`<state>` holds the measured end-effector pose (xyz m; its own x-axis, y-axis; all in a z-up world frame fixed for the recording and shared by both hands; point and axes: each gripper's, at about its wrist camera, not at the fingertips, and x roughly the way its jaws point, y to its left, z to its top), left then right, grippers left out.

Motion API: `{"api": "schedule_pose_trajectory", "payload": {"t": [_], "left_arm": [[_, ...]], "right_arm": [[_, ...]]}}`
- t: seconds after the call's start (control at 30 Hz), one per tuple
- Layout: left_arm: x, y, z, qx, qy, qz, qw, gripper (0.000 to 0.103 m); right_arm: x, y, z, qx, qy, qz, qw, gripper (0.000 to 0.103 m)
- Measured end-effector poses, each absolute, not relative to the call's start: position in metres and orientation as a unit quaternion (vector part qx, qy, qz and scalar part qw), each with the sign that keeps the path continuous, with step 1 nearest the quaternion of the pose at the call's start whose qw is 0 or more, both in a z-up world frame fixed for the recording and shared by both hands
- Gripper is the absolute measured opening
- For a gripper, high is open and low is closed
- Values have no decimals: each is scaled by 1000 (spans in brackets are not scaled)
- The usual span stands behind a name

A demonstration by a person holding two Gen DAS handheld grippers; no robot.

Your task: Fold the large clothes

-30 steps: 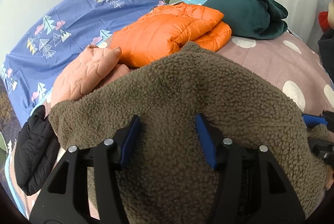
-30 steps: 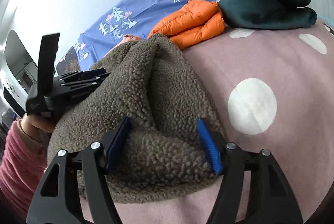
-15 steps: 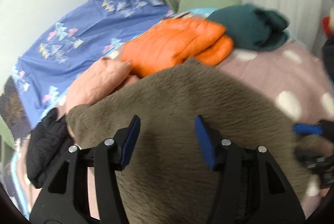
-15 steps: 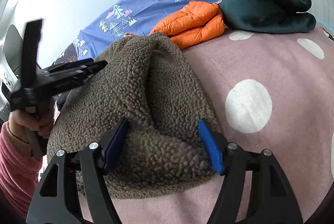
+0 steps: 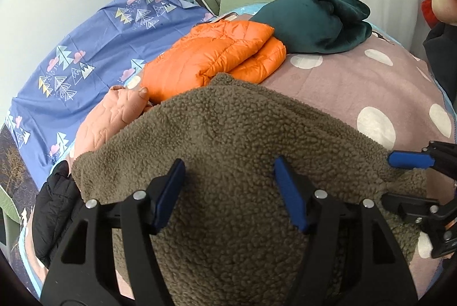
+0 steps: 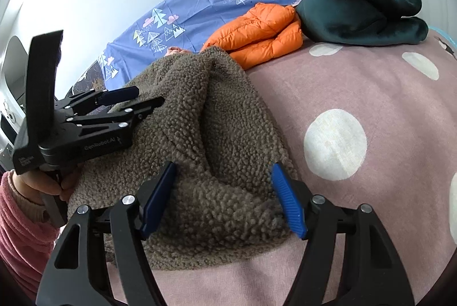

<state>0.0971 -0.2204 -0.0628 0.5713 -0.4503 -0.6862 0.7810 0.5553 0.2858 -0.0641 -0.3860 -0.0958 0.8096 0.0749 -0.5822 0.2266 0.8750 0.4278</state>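
Note:
A brown fleece garment [image 5: 228, 134] lies bunched on the pink spotted bed cover [image 5: 357, 83]. My left gripper [image 5: 231, 191] is open, its blue pads spread just above the fleece, holding nothing. My right gripper [image 6: 222, 197] is open too, its pads either side of a fold at the fleece's [image 6: 205, 120] near edge. In the right wrist view the left gripper [image 6: 137, 100] shows from the side, over the fleece's left part. In the left wrist view the right gripper [image 5: 411, 177] shows at the fleece's right edge.
Folded clothes lie along the far side of the bed: an orange puffer jacket [image 5: 214, 54], a dark green fleece [image 5: 314, 20], a peach quilted garment [image 5: 108, 117] and a black jacket [image 5: 54, 211]. A blue tree-print sheet [image 5: 85, 49] hangs against the wall.
My left gripper rose and tilted over the fleece, then steadied; the view blurred half a second ago. The right gripper stays open at the fleece's edge. The fleece has barely shifted.

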Motion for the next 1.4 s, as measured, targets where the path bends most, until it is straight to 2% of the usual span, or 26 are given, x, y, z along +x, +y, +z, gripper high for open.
{"api": "schedule_pose_trajectory", "payload": {"t": [0.1, 0.17, 0.3, 0.4, 0.93, 1.0, 1.07, 1.17, 1.27, 1.4], "left_arm": [[98, -219, -62, 293, 281, -369, 836, 67], [100, -219, -62, 290, 284, -370, 836, 67], [100, -219, -62, 290, 283, -370, 836, 67], [100, -219, -63, 290, 285, -371, 835, 67], [97, -220, -63, 298, 276, -366, 838, 67], [99, -219, -62, 293, 278, -368, 838, 67], [100, -218, -62, 288, 281, -370, 837, 67], [101, -219, -61, 287, 282, -370, 837, 67], [101, -219, -61, 287, 281, -371, 837, 67], [101, -221, -62, 288, 281, -371, 837, 67]], "right_arm": [[-73, -385, -86, 244, 294, -36, 923, 64], [-82, -385, -79, 252, 275, -23, 927, 45], [-94, -385, -71, 284, 229, 38, 930, 38], [-72, -379, -93, 258, 301, 2, 918, 39], [-88, -384, -84, 266, 276, 8, 924, 42], [-96, -394, -79, 275, 258, 1, 926, 43], [-98, -406, -81, 291, 255, -19, 922, 51], [-88, -429, -105, 354, 289, -27, 889, 53], [-78, -433, -137, 400, 324, -20, 857, 63], [-75, -437, -145, 425, 326, -12, 844, 65]]}}
